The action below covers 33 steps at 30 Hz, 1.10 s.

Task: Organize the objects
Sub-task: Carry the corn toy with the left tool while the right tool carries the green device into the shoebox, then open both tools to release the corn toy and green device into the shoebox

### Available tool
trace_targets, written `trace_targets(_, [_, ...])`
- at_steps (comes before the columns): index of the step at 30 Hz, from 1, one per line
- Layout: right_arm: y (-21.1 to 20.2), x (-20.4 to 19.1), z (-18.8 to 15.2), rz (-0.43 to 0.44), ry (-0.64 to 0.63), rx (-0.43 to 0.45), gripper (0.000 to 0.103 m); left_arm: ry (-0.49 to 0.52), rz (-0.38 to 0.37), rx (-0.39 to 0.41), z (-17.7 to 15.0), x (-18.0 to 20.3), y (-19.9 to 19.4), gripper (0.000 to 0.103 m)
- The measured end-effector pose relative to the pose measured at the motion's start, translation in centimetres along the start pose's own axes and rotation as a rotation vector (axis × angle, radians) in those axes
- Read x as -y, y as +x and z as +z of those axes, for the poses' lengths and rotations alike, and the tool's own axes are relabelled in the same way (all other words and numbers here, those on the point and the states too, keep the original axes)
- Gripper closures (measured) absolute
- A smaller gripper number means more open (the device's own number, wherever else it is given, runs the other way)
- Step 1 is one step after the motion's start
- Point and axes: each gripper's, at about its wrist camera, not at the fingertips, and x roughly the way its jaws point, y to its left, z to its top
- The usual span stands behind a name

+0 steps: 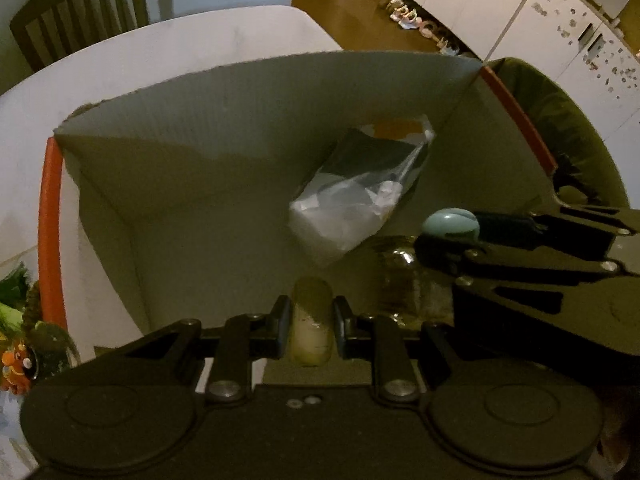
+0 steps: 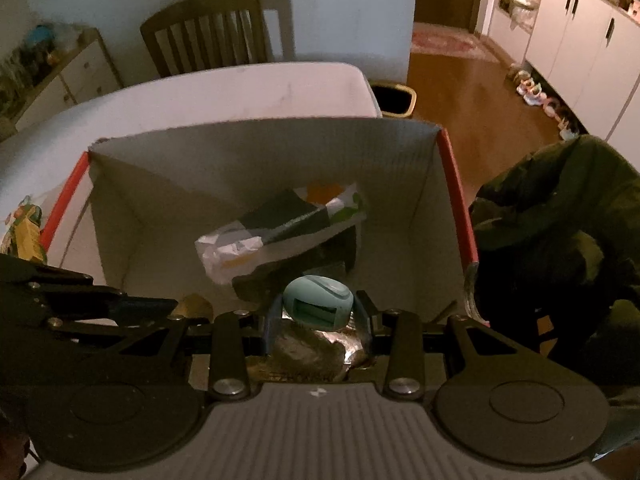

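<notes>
Pale yellow tube (image 1: 311, 320), pinched by the left gripper (image 1: 310, 322), looks light and slippery; grip mid-body. Right gripper (image 2: 316, 312) clamps a hard teal timer (image 2: 318, 302) over the box (image 2: 260, 152).

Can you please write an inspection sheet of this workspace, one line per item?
Surface: white table, bare beyond the box.
Job's things: open cardboard box with red edges; inside, plastic-wrapped package, crumpled foil.
Clutter: colourful items at table's left edge.
Grippers: left tool shut on pale yellowish tube; right tool shut on small light-blue oval device.
Cables: nothing seen.
Surroundings: wooden chair, white cabinets, dark green cloth.
</notes>
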Motion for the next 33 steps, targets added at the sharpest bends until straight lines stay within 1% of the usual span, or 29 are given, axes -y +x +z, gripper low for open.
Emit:
trace_targets(7, [1.0, 0.2, -0.1, 0.001, -0.002, -0.039, 0.065, -0.043, 0.001, -0.071, 0.1, -0.8, 1.6, 0.082])
trace_targets(11, [0.9, 0.5, -0.4, 0.007, 0.005, -0.041, 0.065, -0.051, -0.008, -0.101, 0.3, -1.0, 2.0, 0.076])
trace_targets(16, [0.9, 0.7, -0.3, 0.013, 0.003, -0.036, 0.065, -0.073, -0.024, -0.112, 0.1, -1.4, 2.0, 0.069])
trace_targets(17, [0.9, 0.6, -0.3, 0.014, 0.003, -0.034, 0.065, -0.077, -0.026, -0.109, 0.0, -1.4, 1.9, 0.067])
trace_targets(20, [0.8, 0.6, -0.5, 0.014, -0.002, -0.03, 0.064, -0.079, -0.023, -0.092, -0.3, -1.6, 1.3, 0.053])
trace_targets(21, [0.8, 0.7, -0.6, 0.015, -0.006, -0.027, 0.063, -0.076, -0.02, -0.085, -0.4, -1.6, 1.1, 0.05])
trace_targets(25, [0.1, 0.8, -0.7, 0.022, -0.022, -0.011, 0.061, -0.084, -0.031, -0.06, -0.7, -1.9, 0.2, 0.047])
trace_targets(27, [-0.4, 0.8, -0.9, 0.023, -0.026, -0.003, 0.06, -0.087, -0.035, -0.045, -0.8, -2.1, -0.5, 0.042])
trace_targets(30, [-1.5, 0.9, -1.1, 0.03, -0.029, 0.015, 0.055, -0.08, -0.045, -0.019, -1.2, -2.4, -1.9, 0.039])
trace_targets(33, [-2.8, 1.0, -1.3, 0.039, -0.029, 0.041, 0.054, -0.078, -0.062, 0.011, -1.8, -2.4, -3.3, 0.039])
